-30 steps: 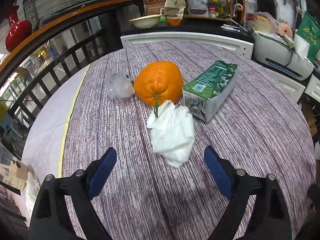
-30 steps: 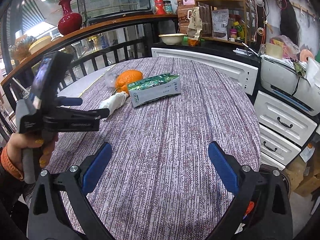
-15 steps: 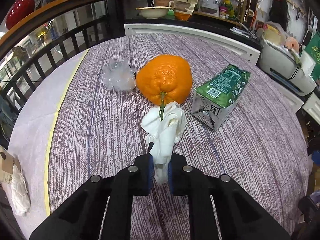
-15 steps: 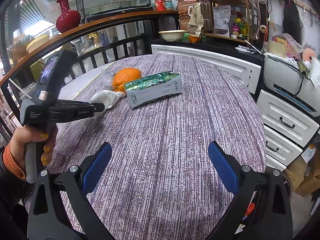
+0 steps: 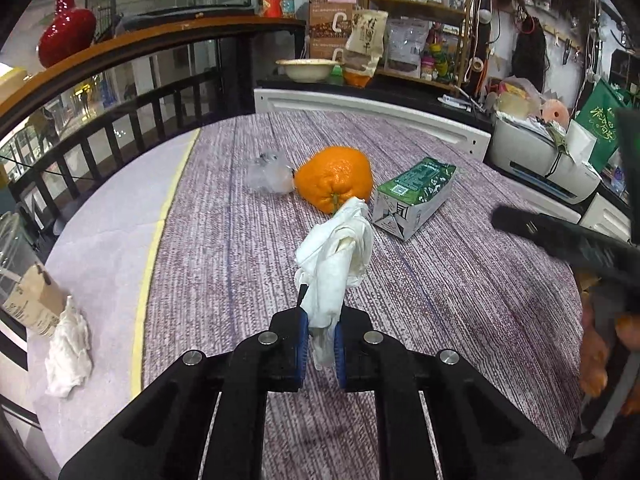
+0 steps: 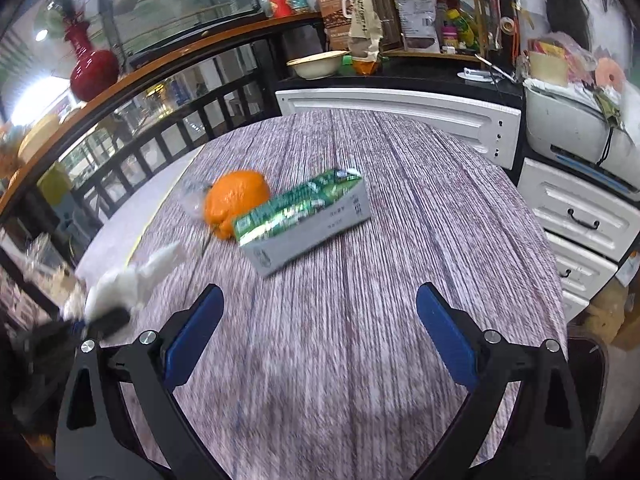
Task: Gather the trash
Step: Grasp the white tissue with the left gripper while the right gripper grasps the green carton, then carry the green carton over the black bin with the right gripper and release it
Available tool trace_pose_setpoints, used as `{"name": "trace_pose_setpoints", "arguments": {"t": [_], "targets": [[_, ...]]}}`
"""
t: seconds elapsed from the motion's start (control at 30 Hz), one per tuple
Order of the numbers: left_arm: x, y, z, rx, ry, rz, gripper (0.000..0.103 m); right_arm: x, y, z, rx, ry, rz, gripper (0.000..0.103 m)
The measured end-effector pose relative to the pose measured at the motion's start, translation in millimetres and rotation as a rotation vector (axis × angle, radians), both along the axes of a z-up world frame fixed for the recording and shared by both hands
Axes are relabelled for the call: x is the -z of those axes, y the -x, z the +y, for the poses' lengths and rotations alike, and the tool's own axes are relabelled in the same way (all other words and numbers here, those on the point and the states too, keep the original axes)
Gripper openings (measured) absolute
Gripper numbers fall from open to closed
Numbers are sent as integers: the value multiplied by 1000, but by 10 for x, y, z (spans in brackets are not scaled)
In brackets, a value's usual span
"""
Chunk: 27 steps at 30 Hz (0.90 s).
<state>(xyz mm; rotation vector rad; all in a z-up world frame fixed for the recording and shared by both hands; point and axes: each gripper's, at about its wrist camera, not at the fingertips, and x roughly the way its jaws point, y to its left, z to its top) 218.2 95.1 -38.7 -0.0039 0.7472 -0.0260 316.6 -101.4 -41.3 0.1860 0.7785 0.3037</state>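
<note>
1. Left wrist view: the left tongs (image 5: 320, 343) are clamped on a crumpled white paper tissue (image 5: 340, 252), held above the purple striped counter (image 5: 460, 280), in front of a round orange fruit (image 5: 336, 178) and a green-and-white carton (image 5: 416, 196).
2. Right wrist view: the right tongs (image 6: 318, 332) gape wide, empty, over the counter before the carton.
</note>
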Motion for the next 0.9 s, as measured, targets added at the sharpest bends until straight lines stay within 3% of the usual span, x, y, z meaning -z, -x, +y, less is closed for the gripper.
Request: {"name": "trace_pose_setpoints", "arguments": {"t": [0.2, 0.27, 0.37, 0.6, 0.8, 0.9], "targets": [[18, 76, 53, -2, 24, -25, 11, -10, -558, 193, 99, -47, 139, 95], [29, 86, 56, 5, 28, -28, 11, 13, -725, 226, 134, -76, 207, 86], [30, 113, 69, 7, 30, -40, 11, 53, -947, 275, 208, -111, 300, 83], [79, 131, 59, 31, 53, -33, 11, 205, -1287, 501, 311, -49, 430, 78], [102, 154, 31, 50, 53, -32, 11, 333, -1447, 549, 384, -28, 464, 73], [127, 155, 19, 59, 54, -25, 11, 374, -1477, 510, 387, -41, 483, 65]]}}
